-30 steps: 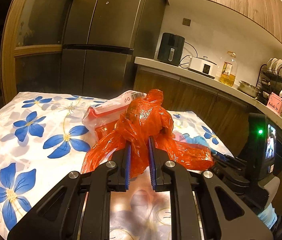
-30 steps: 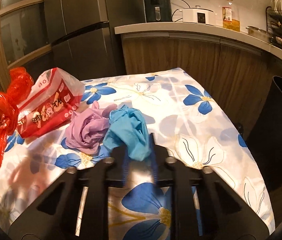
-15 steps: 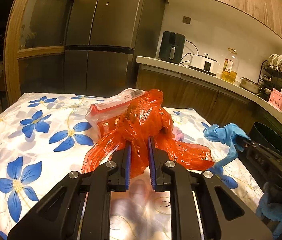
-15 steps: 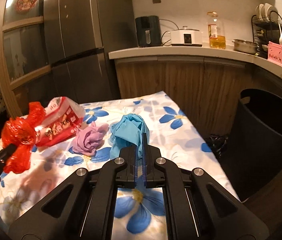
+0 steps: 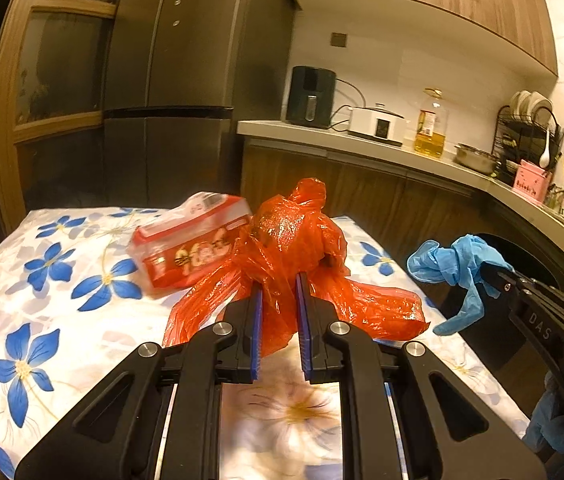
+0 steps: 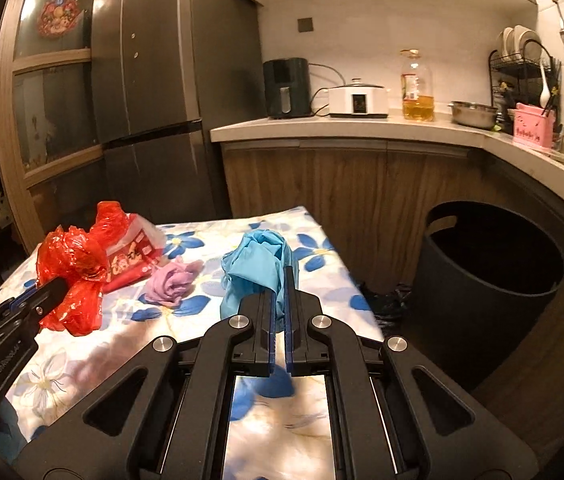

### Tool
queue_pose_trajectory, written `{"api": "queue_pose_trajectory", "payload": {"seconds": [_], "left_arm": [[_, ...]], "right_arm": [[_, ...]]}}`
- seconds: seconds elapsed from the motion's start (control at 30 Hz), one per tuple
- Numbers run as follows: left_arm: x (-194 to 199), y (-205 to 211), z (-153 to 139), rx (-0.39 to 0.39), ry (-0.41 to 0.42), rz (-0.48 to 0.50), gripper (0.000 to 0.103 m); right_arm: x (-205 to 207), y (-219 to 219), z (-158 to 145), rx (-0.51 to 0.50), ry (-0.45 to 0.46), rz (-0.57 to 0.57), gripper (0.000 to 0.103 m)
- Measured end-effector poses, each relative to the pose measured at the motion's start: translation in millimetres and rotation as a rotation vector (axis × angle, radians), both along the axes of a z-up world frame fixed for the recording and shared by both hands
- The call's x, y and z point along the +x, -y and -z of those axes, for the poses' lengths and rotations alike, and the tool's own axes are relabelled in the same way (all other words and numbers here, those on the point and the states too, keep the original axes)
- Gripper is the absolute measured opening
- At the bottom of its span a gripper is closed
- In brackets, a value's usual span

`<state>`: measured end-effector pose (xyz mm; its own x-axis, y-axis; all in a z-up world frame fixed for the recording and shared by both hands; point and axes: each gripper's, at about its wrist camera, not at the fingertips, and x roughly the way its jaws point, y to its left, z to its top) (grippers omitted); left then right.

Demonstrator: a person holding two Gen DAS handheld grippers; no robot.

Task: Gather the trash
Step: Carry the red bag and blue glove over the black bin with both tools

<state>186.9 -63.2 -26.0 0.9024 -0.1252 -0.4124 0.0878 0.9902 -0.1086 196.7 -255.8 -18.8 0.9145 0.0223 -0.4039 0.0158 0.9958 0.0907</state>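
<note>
My left gripper (image 5: 278, 280) is shut on a crumpled red plastic bag (image 5: 293, 244) and holds it above the flowered table (image 5: 50, 300); the bag also shows in the right wrist view (image 6: 74, 268). My right gripper (image 6: 280, 276) is shut on a blue glove (image 6: 258, 264), lifted above the table's right side; the glove also shows in the left wrist view (image 5: 453, 264). A red and white snack packet (image 5: 190, 248) and a crumpled purple glove (image 6: 172, 282) lie on the table. A dark round bin (image 6: 489, 276) stands on the floor right of the table.
A wooden counter (image 6: 361, 128) with an air fryer (image 6: 285, 88), cooker, oil bottle and dish rack runs behind the table and bin. A tall dark fridge (image 6: 154, 80) stands at the back left. Dark cloth (image 6: 393, 300) lies on the floor beside the bin.
Both grippers rose with their loads. The right gripper lifted the blue glove off the table and swung toward the bin. The red bag stays held in the left gripper.
</note>
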Motion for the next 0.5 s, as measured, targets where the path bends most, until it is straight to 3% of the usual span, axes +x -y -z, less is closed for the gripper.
{"api": "queue_pose_trajectory", "payload": {"seconds": [0.5], "left_arm": [[14,82,-7,0.028,0.006,0.137,0.015]], "right_arm": [[-22,67,-4,0.01,0.027,0.119,0.003]]}}
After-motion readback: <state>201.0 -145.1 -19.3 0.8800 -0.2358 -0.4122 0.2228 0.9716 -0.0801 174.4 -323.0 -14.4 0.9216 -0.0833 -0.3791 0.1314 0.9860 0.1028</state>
